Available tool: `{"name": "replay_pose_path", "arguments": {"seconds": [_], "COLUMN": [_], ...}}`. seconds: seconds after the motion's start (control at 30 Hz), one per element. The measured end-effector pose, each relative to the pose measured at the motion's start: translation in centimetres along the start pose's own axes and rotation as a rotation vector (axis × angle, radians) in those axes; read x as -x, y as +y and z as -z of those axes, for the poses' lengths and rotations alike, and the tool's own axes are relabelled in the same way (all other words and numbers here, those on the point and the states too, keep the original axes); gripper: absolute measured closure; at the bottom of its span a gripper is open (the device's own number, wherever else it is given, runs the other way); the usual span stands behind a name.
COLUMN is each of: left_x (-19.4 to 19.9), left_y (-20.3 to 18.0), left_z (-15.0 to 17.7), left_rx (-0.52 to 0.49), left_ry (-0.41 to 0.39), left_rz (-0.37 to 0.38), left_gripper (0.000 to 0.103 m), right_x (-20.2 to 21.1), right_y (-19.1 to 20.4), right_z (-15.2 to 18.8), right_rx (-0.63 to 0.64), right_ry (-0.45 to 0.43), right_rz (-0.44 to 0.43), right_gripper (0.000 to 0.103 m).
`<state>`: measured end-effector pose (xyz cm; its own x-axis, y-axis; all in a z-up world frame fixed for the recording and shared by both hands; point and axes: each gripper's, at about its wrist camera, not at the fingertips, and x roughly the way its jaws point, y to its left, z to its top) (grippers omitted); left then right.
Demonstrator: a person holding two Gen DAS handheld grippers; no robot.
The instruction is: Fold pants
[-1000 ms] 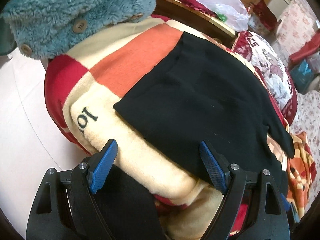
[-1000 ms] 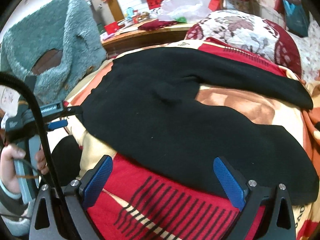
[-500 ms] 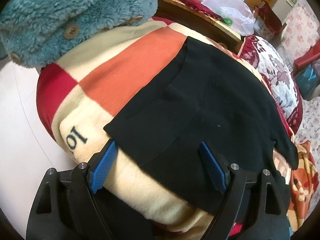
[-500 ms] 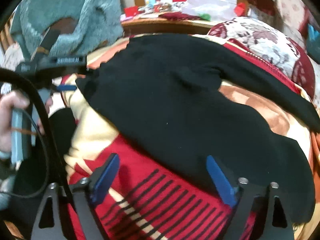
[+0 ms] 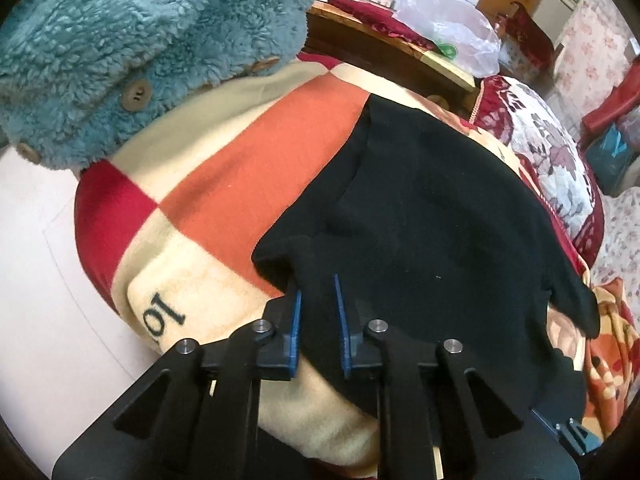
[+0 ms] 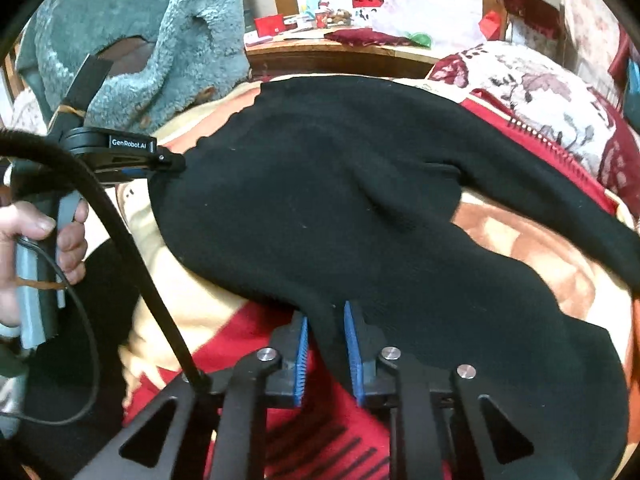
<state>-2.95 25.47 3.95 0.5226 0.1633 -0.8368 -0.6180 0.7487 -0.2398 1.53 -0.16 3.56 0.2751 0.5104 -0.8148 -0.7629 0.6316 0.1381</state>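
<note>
A: Left wrist view, entry: the pants (image 5: 420,220) lie spread flat on the blanket (image 5: 248,168) over the bed, black fabric, legs running away to the right. The left hand-held gripper (image 5: 316,320) is nearly closed, its blue pads pinching the near corner of the waist edge. Half a second ago those fingers stood wide apart on either side of that edge, holding nothing.

B: Same on my side. Right wrist view: the right hand-held gripper (image 6: 326,344) has narrowed to a slit with a ridge of the pants' near hem bunched between the pads. It was fully open in the earlier frame, hovering over the blanket.

A: So both grips closed within the last half second. Judgement: grasp step done, fold not yet begun; the cloth is still flat, with only a slight pucker at each pinch.

B: Agreed. Also noted: both cameras sit closer to the fabric than a second ago. The teal fleece jacket (image 5: 132,52) at the far left and the plastic bag (image 5: 448,32) on the wooden bench (image 5: 400,60) behind are unmoved.

A: Likely next: lift both corners together and carry them over.
</note>
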Motion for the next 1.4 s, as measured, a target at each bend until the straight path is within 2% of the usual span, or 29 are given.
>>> {"name": "replay_pose_path", "arguments": {"seconds": [0.3, 0.43, 0.57, 0.67, 0.73, 0.8, 0.87, 0.97, 1.03, 1.07, 1.1, 1.23, 1.4], "left_x": [2.5, 3.4, 2.2, 2.3, 2.8, 3.6, 4.6, 5.9, 6.7, 6.8, 7.0, 6.8, 4.3], "left_y": [-0.1, 0.6, 1.0, 0.5, 0.4, 0.3, 0.1, -0.7, -1.9, -2.7, -3.5, -8.1, -15.7], "left_z": [-1.6, -1.7, -0.9, -0.2, -0.1, 0.0, 0.1, 0.4, 0.7, 0.7, 0.8, 1.9, 3.9], "left_rx": [-0.06, -0.077, -0.086, -0.11, -0.107, -0.106, -0.121, -0.137, -0.165, -0.177, -0.19, -0.285, -0.45], "left_ry": [-0.057, -0.077, -0.037, -0.048, -0.057, -0.071, -0.08, -0.086, -0.076, -0.068, -0.061, -0.022, 0.123], "left_rz": [0.053, 0.029, -0.001, -0.037, -0.06, -0.067, -0.082, -0.048, -0.009, 0.013, 0.036, 0.137, 0.299], "left_gripper": [0.097, 0.097, 0.097, 0.097, 0.096, 0.096, 0.094, 0.091, 0.078, 0.066, 0.061, 0.061, 0.061], "right_x": [0.9, 1.0, -0.8, -0.6, 0.4, 2.8, 4.9, 8.5, 10.7, 11.8, 12.4, 14.7, 14.1], "right_y": [0.0, 1.6, 2.3, 1.3, 0.4, -1.3, -3.2, -7.1, -10.0, -11.6, -12.6, -17.3, -19.1], "right_z": [-1.2, -1.8, -1.1, -0.7, -0.5, 0.2, 1.0, 3.2, 5.1, 6.1, 6.7, 9.8, 11.2], "right_rx": [-0.07, -0.03, -0.034, -0.107, -0.149, -0.204, -0.255, -0.345, -0.393, -0.424, -0.452, -0.598, -0.638], "right_ry": [-0.016, -0.025, 0.02, 0.032, 0.042, 0.002, -0.024, -0.052, -0.052, -0.051, -0.045, -0.012, 0.052], "right_rz": [-0.073, -0.098, -0.108, -0.154, -0.196, -0.213, -0.186, -0.099, 0.006, 0.06, 0.097, 0.24, 0.271], "right_gripper": [0.093, 0.093, 0.093, 0.084, 0.061, 0.06, 0.06, 0.059, 0.059, 0.058, 0.057, 0.054, 0.052]}}
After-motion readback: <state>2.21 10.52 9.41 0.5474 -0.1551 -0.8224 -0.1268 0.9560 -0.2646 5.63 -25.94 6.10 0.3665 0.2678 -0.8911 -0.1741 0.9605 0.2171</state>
